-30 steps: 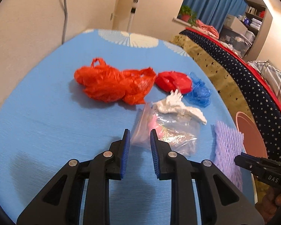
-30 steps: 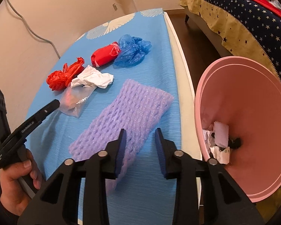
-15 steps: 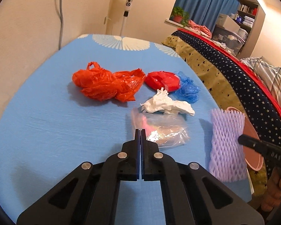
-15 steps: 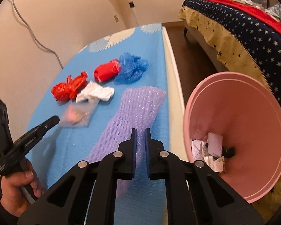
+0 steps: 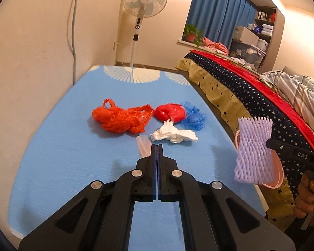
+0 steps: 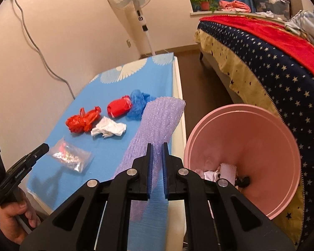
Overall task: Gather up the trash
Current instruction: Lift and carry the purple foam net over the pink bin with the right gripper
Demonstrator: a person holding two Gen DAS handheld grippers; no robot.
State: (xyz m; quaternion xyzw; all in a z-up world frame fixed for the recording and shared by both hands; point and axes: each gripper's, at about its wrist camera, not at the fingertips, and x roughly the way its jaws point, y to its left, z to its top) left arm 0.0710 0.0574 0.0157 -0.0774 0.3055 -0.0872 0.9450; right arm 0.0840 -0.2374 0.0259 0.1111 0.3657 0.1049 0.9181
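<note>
In the left wrist view, the left gripper [image 5: 157, 146] has its jaws pressed together over the blue table cover [image 5: 62, 146], pinching the edge of a clear plastic bag [image 5: 143, 146], of which only a sliver shows beside the left jaw. Beyond it on the cover lie an orange plastic bag [image 5: 121, 119], a red bundle [image 5: 169, 113], a blue plastic wad [image 5: 193, 116] touching the red one, and a crumpled white tissue [image 5: 173, 135]. At the right edge a purple foam net [image 5: 253, 150] hangs in the air, clear of the table, in front of a pink bin [image 5: 279, 173] and a star-patterned bedspread [image 5: 251, 92]. In the right wrist view, the right gripper [image 6: 156, 150] is clamped on the foam net, which sags away between its nearly closed jaws and down toward the table. The pink bin stands just right of the table, its mouth tilted toward the camera, with white paper scraps [image 6: 219, 171] inside. To the left, the other gripper's tip holds the clear bag lifted by one corner above the cover, and a hand [image 6: 14, 215] grips its handle.
</note>
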